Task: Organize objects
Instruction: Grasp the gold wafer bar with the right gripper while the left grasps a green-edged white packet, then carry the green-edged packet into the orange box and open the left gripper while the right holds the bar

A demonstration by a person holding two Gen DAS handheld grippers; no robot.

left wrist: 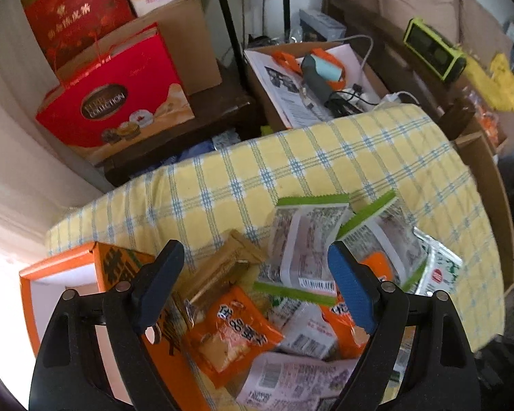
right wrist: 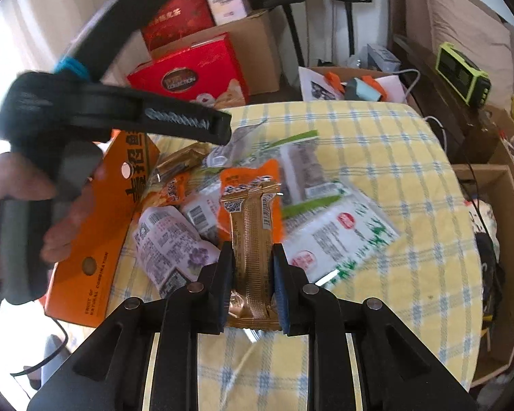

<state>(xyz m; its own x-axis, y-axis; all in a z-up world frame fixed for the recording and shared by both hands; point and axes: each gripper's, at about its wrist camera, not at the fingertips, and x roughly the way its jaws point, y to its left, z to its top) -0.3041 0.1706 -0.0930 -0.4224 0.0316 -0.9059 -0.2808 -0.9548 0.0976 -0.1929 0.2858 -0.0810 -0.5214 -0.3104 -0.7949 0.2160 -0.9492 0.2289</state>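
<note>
A: What is your right gripper [right wrist: 252, 274] doing?

B: You are pinching a gold snack packet [right wrist: 252, 239] between its blue pads, jaws narrowed tight against the wrapper's sides. The packet is standing upright, raised above the yellow checked tablecloth [right wrist: 377, 137].

A: And your left gripper [left wrist: 257, 277]?

B: You are holding it with jaws spread wide and nothing between them. It is hovering over the heap of snack packets [left wrist: 291, 294], just beside the orange box [left wrist: 61, 274]. From the right wrist view the left gripper [right wrist: 202, 125] is blurring across the upper left, with your hand [right wrist: 24, 202] wrapping its handle.

A: Where are the other things lying?

B: An orange packet [left wrist: 229, 332] is lying under the left fingers, touching a second gold packet [left wrist: 222, 267] and a white packet with purple print [left wrist: 291, 383]. Green-edged packets [left wrist: 308, 236] are overlapping further back. The orange box is sitting open at the table's left edge. A red gift box [left wrist: 116, 99] is standing behind the table, well apart.
</note>
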